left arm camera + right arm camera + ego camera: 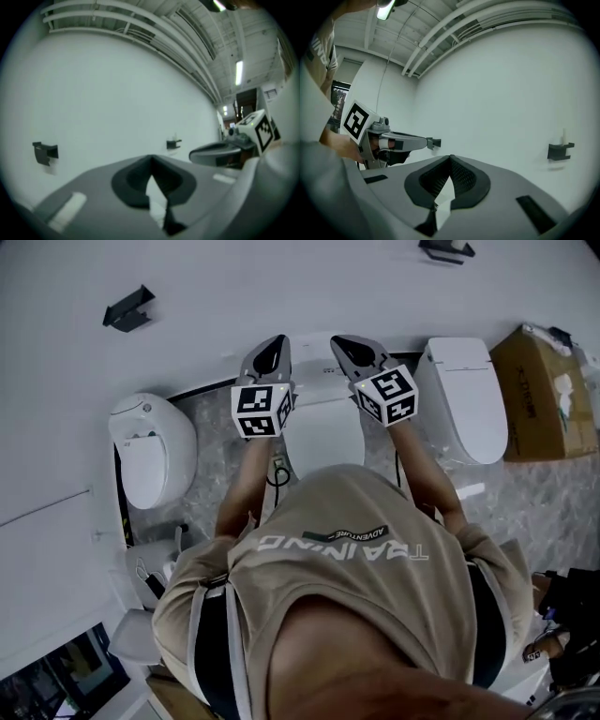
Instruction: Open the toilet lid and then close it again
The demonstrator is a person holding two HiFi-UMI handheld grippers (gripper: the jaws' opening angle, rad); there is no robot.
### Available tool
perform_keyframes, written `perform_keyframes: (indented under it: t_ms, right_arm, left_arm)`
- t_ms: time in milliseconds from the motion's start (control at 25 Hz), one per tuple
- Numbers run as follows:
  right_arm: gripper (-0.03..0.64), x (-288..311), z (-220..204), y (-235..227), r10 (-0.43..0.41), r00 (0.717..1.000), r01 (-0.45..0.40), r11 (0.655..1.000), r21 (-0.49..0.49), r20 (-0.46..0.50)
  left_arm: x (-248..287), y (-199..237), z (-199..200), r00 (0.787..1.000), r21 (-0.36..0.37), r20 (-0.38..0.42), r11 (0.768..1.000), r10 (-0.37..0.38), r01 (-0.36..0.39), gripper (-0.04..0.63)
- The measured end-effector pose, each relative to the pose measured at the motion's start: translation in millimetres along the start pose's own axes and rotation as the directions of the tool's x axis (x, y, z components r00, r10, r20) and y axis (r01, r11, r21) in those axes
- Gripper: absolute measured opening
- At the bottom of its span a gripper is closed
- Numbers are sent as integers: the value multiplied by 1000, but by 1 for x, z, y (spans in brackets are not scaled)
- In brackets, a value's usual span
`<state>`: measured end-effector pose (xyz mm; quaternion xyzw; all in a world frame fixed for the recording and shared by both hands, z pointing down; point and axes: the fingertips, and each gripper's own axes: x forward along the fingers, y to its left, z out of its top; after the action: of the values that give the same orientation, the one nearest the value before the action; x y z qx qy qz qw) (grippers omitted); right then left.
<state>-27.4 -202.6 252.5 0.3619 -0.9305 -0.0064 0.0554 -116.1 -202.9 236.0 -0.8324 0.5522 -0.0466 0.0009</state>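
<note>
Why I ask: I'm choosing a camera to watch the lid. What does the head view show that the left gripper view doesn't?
Only the head view: the middle toilet in front of the person, a left toilet, a right toilet, a cardboard box, the grey floor and the person's shirt.
Only the left gripper view: ceiling pipes and a strip light.
Both: the white wall, black wall brackets, the shut left gripper and the right gripper.
</note>
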Motion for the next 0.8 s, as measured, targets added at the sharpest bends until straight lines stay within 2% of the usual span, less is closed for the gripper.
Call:
perform_keyframes:
  t_ms: [120,400,560,800]
  right_arm:
    - [14,2,21,-8,-29,998,29,1000,-2,59]
    - [14,0,58,-19,-34,989,41,998,-45,146]
    - [14,11,58,-29,-30,990,35,999,-33,141]
    - [14,22,54,-42,-13,991,12,1000,6,132]
  left_arm:
    - [8,7,14,999,31,31,999,14,-15,3]
    - [24,2,47,996,131,89,991,13,-24,3]
    - [33,10,52,996,109,91,993,24,-34,3]
    - [34,23,37,997,81,47,994,63,-66,3]
